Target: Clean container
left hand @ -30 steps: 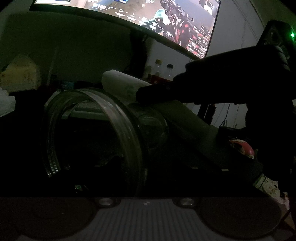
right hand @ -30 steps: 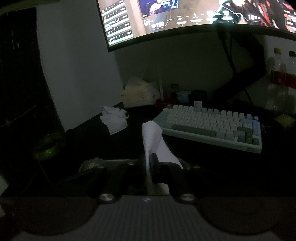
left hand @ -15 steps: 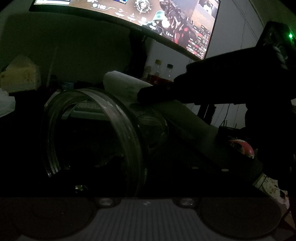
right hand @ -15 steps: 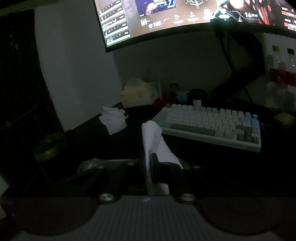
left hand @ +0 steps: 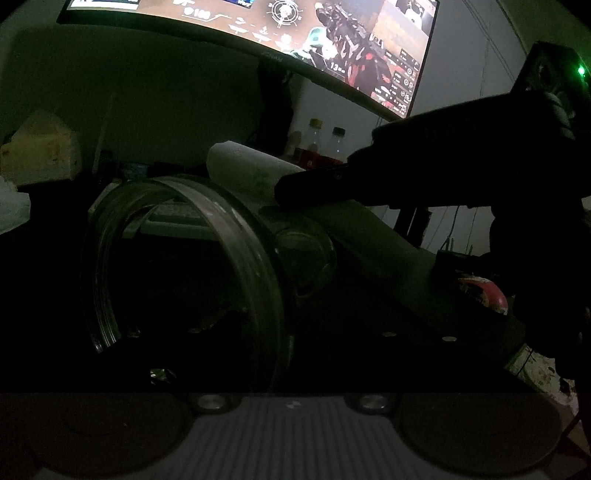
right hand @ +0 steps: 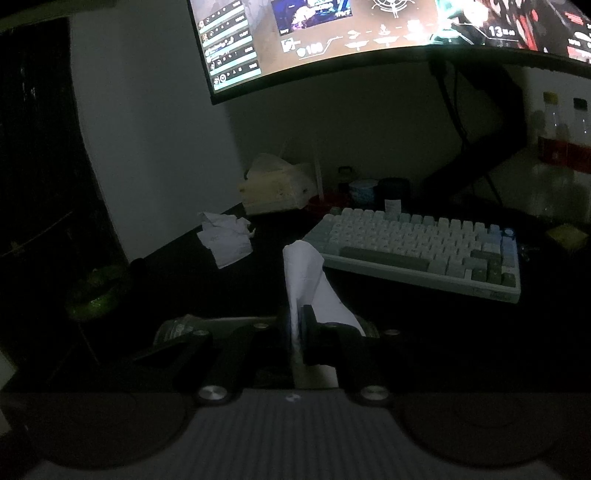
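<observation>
A clear, round glass container (left hand: 184, 266) is seen lying on its side right in front of the left gripper (left hand: 291, 369), its wide threaded mouth turned toward the left of the left wrist view and its rounded base toward the right. The container appears to be held between the left gripper's fingers, but these are lost in the dark, so it cannot be told whether the jaws are clamped on the glass.

The right gripper (right hand: 297, 325) is reached in from the right of the left wrist view, held nearly level and pointed toward the container's upper rim. Its jaws are pressed together on a white folded paper tissue (right hand: 306, 280), which is pinched low down and sticks out past the fingertips. In the left wrist view the free end of the tissue (left hand: 247, 162) is seen just above and behind the container's rim; contact cannot be confirmed.

A dark desk (right hand: 406, 332) is spread below, with a pale mechanical keyboard (right hand: 417, 247) well beyond the tissue, a crumpled white paper (right hand: 225, 240) to its left, and a lit curved monitor (right hand: 369, 33) above.
</observation>
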Motion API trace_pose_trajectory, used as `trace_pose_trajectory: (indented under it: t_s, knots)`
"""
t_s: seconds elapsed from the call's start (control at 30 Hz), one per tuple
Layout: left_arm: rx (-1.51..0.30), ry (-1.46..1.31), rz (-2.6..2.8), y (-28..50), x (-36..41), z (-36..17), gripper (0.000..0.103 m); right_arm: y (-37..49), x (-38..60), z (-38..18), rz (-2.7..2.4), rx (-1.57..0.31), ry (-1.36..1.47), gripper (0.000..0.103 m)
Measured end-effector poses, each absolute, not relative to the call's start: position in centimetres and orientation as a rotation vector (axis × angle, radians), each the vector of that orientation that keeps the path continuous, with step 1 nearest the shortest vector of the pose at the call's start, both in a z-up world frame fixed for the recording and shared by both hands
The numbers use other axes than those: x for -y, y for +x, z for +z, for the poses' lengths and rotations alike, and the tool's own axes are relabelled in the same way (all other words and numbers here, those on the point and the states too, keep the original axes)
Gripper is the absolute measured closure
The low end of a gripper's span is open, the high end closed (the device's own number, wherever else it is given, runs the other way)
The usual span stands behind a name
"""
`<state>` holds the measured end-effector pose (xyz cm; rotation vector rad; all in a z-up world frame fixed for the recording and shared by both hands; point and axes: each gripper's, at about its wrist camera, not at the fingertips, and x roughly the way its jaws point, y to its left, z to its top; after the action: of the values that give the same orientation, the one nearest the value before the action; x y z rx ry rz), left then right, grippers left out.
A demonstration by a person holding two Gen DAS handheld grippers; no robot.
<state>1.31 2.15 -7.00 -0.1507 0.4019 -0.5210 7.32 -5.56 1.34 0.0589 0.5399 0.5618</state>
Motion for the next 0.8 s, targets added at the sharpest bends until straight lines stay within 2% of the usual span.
trace_pose_trajectory:
  t_s: [0.6,0.7,0.73,0.77,0.8]
  knots:
    - [-0.399,-0.119,-0.543,1.4,-4.0,-7.2,0.045,7.8,5.4,2.0,0.657,-0.574,0.020,0.096]
    - [-0.392,-0.103,-0.538,1.3,-4.5,-7.4,0.053,9.5,8.1,1.5,0.533,-0.583,0.038,0.096]
    - [-0.389,-0.096,-0.533,1.2,-4.7,-7.5,0.062,10.1,9.1,1.3,0.490,-0.597,0.054,0.096]
    - [-0.387,-0.092,-0.529,1.2,-5.0,-7.6,0.076,10.9,10.1,1.2,0.450,-0.615,0.075,0.097]
    - [-0.391,-0.115,-0.547,1.4,-5.4,-7.7,0.079,11.3,11.1,1.2,0.433,-0.618,0.102,0.097]
